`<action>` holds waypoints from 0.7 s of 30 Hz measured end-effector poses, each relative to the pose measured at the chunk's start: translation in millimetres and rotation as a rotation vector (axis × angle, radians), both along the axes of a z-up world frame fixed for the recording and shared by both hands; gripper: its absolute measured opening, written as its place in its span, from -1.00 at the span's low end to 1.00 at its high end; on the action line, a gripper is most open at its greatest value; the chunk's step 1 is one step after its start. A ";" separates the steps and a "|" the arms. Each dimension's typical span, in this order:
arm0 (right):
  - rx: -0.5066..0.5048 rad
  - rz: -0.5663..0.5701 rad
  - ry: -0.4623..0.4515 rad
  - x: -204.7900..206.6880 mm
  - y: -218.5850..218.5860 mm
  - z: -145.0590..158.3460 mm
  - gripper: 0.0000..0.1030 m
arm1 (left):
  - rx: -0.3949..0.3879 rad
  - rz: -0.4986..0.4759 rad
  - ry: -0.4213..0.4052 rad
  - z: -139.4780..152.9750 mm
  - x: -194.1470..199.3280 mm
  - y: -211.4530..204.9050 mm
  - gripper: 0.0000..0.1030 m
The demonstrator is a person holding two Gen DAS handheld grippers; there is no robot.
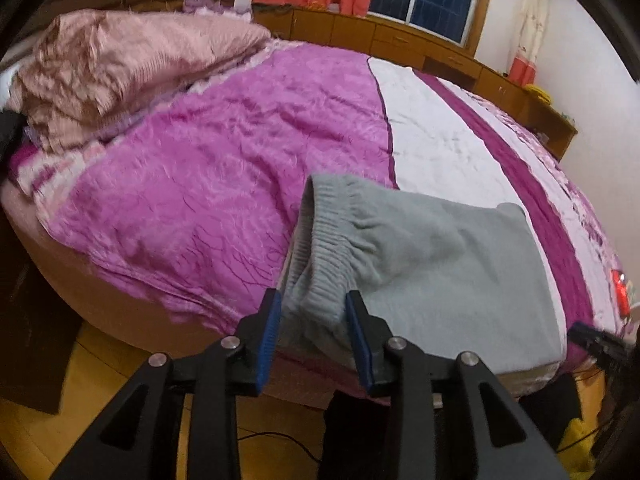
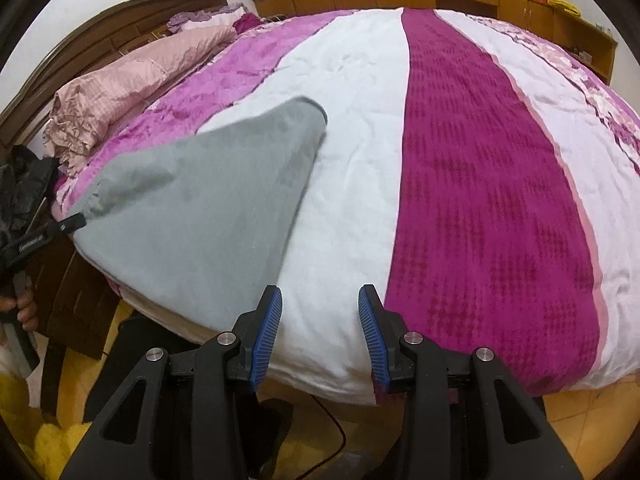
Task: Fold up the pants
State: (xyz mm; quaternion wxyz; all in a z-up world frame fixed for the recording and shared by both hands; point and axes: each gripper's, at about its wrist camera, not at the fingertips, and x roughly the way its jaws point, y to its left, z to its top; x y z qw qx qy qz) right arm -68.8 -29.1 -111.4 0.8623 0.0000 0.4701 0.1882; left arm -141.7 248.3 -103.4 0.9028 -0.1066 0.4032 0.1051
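Blue pads of my left gripper [image 1: 314,316] straddle the waistband of the grey pants [image 1: 424,264], probably not yet clamped; my right gripper [image 2: 320,312] gapes empty. Pants lie folded at the bed [image 2: 480,160] edge; I should pinch both layers squarely.

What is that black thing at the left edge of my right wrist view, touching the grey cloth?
Observer: That's the left tongs. Its own camera shows the ribbed elastic waistband of the pants bunched between its blue fingers.
Operator: Is it pinching the cloth?
Observer: I cannot tell. The fingers stand apart, and the cloth fills the gap.
Operator: Anything else I'm missing?
Observer: Farther along, the waistband gapes open, showing the inside of the pants.
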 end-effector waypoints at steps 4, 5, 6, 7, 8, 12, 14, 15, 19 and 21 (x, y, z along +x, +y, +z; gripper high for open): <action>0.005 0.023 -0.021 1.2 12.2 11.8 -0.35 | 0.045 0.008 -0.039 18.2 -9.1 -4.9 -0.32; 0.006 0.029 -0.022 1.4 16.5 13.7 -0.35 | 0.041 0.003 -0.048 20.8 -8.2 -5.8 -0.32; 0.007 0.036 -0.022 2.1 20.5 15.4 -0.35 | 0.037 -0.005 -0.059 23.7 -6.4 -7.4 -0.32; 0.007 0.042 -0.023 3.6 25.3 17.2 -0.35 | 0.032 -0.027 -0.075 26.4 -2.1 -11.5 -0.33; 0.006 0.047 -0.024 5.3 29.5 18.8 -0.35 | 0.032 -0.042 -0.079 27.7 3.1 -14.4 -0.33; 0.010 0.053 -0.027 21.4 43.5 26.6 -0.35 | 0.036 -0.098 -0.105 26.8 33.3 -27.0 -0.33; 0.016 0.043 -0.034 33.2 48.9 29.2 -0.35 | 0.030 -0.110 -0.091 18.7 55.1 -29.5 -0.34; 0.023 0.038 -0.036 38.7 50.5 29.5 -0.35 | 0.031 -0.114 -0.078 14.6 64.0 -30.0 -0.34; 0.055 0.039 -0.003 63.8 59.4 17.6 -0.35 | 0.064 -0.098 -0.009 -10.4 92.6 -24.4 -0.37; 0.042 0.043 0.017 75.0 64.6 6.1 -0.35 | 0.055 -0.085 0.021 -23.3 99.3 -17.9 -0.39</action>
